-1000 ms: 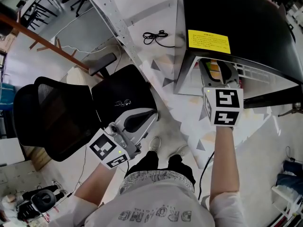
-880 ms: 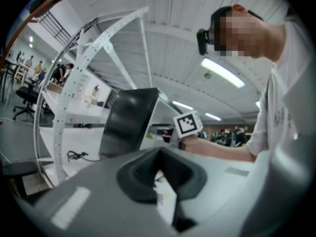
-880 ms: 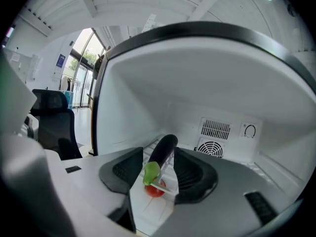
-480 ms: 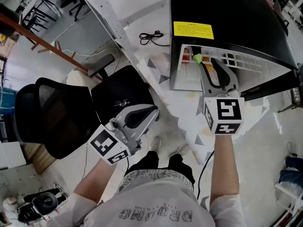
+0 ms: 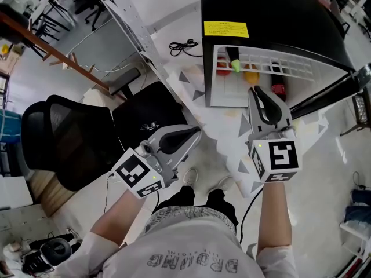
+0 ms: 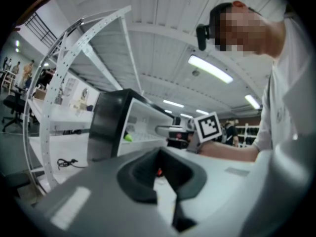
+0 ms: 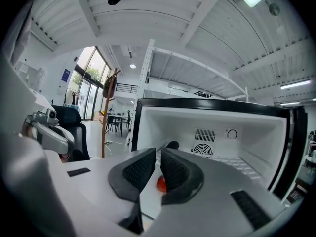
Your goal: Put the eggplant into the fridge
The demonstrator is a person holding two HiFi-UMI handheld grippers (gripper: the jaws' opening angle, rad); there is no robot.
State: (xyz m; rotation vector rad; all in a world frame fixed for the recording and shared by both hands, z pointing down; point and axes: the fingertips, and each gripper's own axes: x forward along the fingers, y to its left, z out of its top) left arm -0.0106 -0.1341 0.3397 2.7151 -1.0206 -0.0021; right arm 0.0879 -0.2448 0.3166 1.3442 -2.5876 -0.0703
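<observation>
Head view looks down on the fridge (image 5: pixel 278 16) with its door (image 5: pixel 330 91) swung wide to the right. The eggplant (image 5: pixel 232 55) is already inside, lying on the wire shelf (image 5: pixel 290 68) at the fridge's left end, green tip toward the front. Count on that shelf: one eggplant plus three other things – a red one (image 5: pixel 223 68), an orange one (image 5: pixel 250 73) and a red-and-dark one (image 5: pixel 278 89).

The right gripper view gives what the head view can't: the fridge's back wall, with one fan grille (image 7: pixel 204 142) and one dial (image 7: pixel 231 134). The eggplant (image 7: pixel 173 144) there is only a dark lump over the jaws.

The right hand-held gripper (image 5: pixel 258 91) sits just outside the fridge's front edge, in the open doorway – jaws closing, a thin gap left, nothing between them. The left hand-held gripper (image 5: pixel 196 133) is well left of the fridge, beside the one chair (image 5: pixel 75 143), with its tips pressed together and empty. Only the left gripper view shows the fridge (image 6: pixel 106 127) side-on, with the cable (image 6: pixel 66 162) on the floor left of it.
</observation>
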